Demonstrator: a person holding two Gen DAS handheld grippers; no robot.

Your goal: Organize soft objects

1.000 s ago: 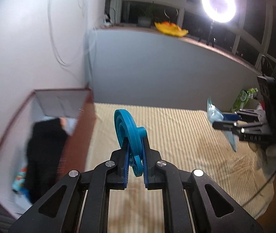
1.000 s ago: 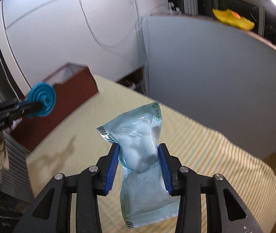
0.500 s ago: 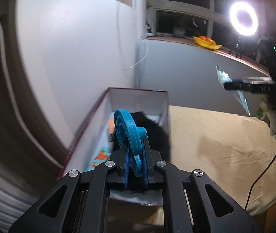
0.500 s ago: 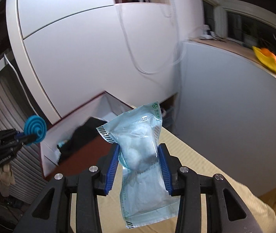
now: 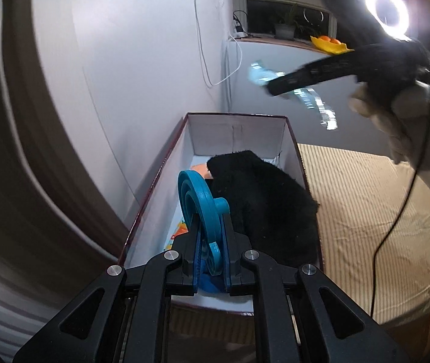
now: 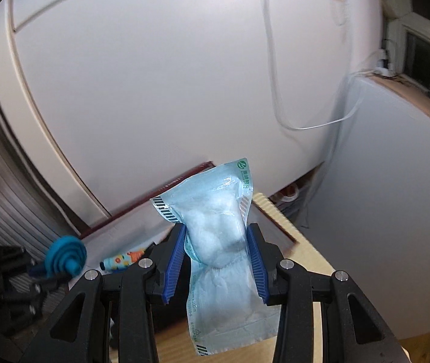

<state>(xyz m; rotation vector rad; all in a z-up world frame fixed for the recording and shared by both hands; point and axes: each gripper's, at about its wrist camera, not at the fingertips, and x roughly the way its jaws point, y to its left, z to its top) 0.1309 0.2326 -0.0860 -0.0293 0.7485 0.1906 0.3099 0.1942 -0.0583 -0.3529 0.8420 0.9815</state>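
My left gripper (image 5: 211,251) is shut on a blue collapsible funnel (image 5: 198,202) and holds it above the near end of an open dark-red box (image 5: 239,130) with a white inside. A black fuzzy cloth (image 5: 263,199) lies in the box over colourful items. My right gripper (image 6: 216,251) is shut on a light blue plastic pack of cotton (image 6: 218,236). In the left wrist view the right gripper (image 5: 314,74) holds the pack (image 5: 305,93) above the box's far end. In the right wrist view the funnel (image 6: 66,255) shows low on the left.
The box stands at the left edge of a striped beige bed (image 5: 372,211), against a white wall (image 5: 130,75). A ring light (image 5: 387,10) glares at the upper right. A black cable (image 5: 396,220) hangs over the bed. A colourful tube (image 6: 121,260) lies in the box.
Both grippers have moved left toward the box. The left one now holds the funnel over the box's near end. The right one has carried the cotton pack above the box's far end.
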